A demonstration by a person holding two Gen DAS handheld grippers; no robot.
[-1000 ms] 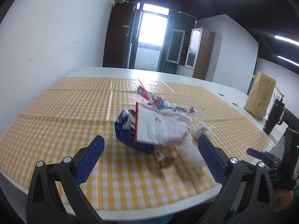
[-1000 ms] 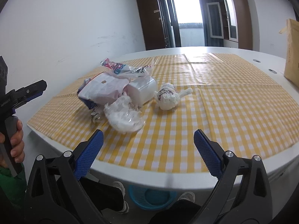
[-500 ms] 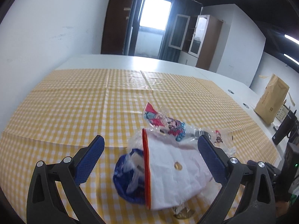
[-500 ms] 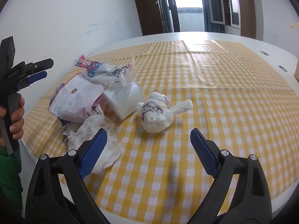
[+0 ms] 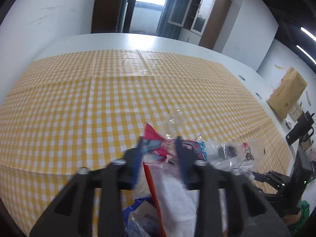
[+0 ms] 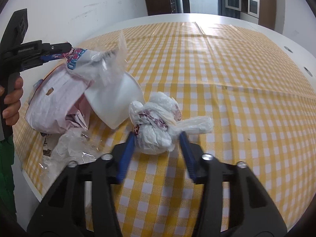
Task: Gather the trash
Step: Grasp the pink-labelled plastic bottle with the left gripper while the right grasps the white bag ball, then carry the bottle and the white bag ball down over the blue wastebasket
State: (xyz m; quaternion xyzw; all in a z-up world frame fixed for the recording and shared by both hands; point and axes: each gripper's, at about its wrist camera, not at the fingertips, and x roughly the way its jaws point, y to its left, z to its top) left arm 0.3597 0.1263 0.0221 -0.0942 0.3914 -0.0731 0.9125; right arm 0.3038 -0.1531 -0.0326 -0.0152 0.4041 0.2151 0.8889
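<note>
A heap of trash lies on the yellow checked cloth (image 5: 79, 108). My left gripper (image 5: 159, 145) is closing, its blue pads against a printed red, blue and pink wrapper (image 5: 156, 148) on top of the heap. The right wrist view shows that left gripper (image 6: 68, 49) pinching the wrapper's (image 6: 79, 61) end. Under it lie a white paper bag (image 6: 57, 98) with a red edge and a blue bag (image 5: 136, 213). My right gripper (image 6: 157, 138) is closing on a knotted white plastic bag (image 6: 156, 118), pads at its sides. A white bowl (image 6: 116, 98) leans beside it.
Crumpled clear plastic (image 6: 71, 148) lies near the table's front edge. A brown paper bag (image 5: 286, 96) and a black tumbler (image 5: 302, 128) stand far right on the white table. A hand (image 6: 11, 98) holds the left gripper's handle. A wall runs along the left.
Both grippers moved forward and down over the heap. Their jaws went from wide open to narrow, the left around the printed wrapper, the right around the knotted white bag.
</note>
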